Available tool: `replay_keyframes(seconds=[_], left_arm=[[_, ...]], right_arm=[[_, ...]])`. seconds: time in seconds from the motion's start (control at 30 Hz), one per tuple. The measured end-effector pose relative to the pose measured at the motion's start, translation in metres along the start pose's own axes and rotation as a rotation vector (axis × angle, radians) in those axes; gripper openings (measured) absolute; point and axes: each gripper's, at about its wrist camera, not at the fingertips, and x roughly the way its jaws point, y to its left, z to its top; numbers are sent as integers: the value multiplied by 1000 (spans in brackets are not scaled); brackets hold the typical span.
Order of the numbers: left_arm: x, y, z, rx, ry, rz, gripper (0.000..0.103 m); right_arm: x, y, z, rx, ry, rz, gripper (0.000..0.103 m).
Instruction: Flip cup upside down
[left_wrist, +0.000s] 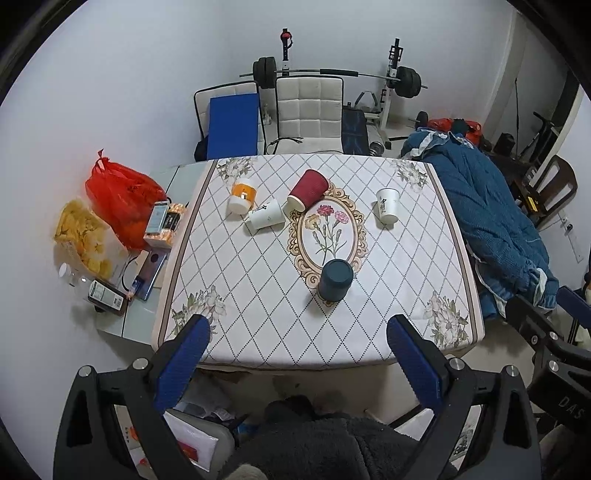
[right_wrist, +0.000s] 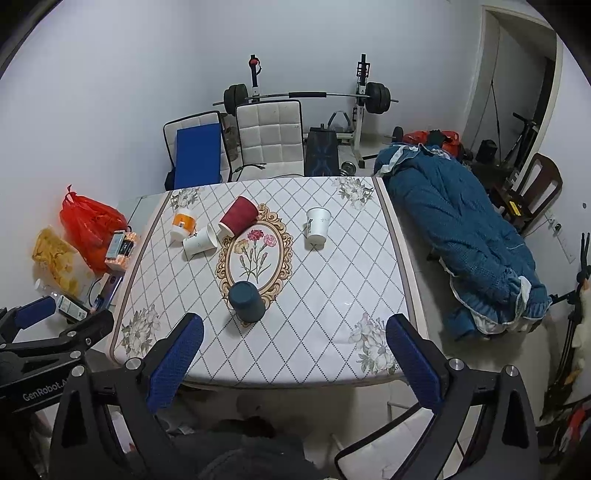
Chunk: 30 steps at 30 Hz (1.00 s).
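Several cups stand on the patterned tablecloth (left_wrist: 258, 288). A dark teal cup (left_wrist: 335, 278) stands upside down near the front, also in the right wrist view (right_wrist: 246, 301). A red ribbed cup (left_wrist: 307, 189) (right_wrist: 238, 220) lies tilted on its side. A white cup (left_wrist: 266, 215) (right_wrist: 200, 240) lies on its side beside it. Another white cup (left_wrist: 388, 205) (right_wrist: 317, 224) stands at the right. An orange and white cup (left_wrist: 242, 196) (right_wrist: 182, 223) is at the left. My left gripper (left_wrist: 297, 332) and right gripper (right_wrist: 295, 330) are open and empty, held off the table's front edge.
Left of the cloth lie a red bag (left_wrist: 118, 195), a snack bag (left_wrist: 86, 240), a phone and boxes. Two chairs (left_wrist: 308, 110) and a barbell rack (left_wrist: 332, 74) stand behind the table. A blue quilt (left_wrist: 491, 221) lies at the right.
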Motion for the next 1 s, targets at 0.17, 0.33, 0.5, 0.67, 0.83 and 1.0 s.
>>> replay_keyframes(seconds=[0.17, 0.33, 0.5, 0.67, 0.83, 1.0], left_arm=[[2, 3, -2, -13, 4, 7, 98], [0, 6, -1, -17, -4, 13, 100], [-2, 9, -1, -12, -8, 23, 100], [-3, 14, 0, -16, -9, 22, 100], [-3, 14, 0, -15, -8, 21, 100], [-3, 19, 0, -17, -4, 22, 100]], right_arm=[[12, -1, 1, -4, 14, 10, 101], [15, 3, 0, -15, 16, 10, 101], [16, 7, 0, -14, 13, 10, 101], [14, 10, 0, -13, 12, 11, 101], [14, 10, -1, -16, 13, 8, 101], [14, 13, -2, -18, 17, 5, 101]])
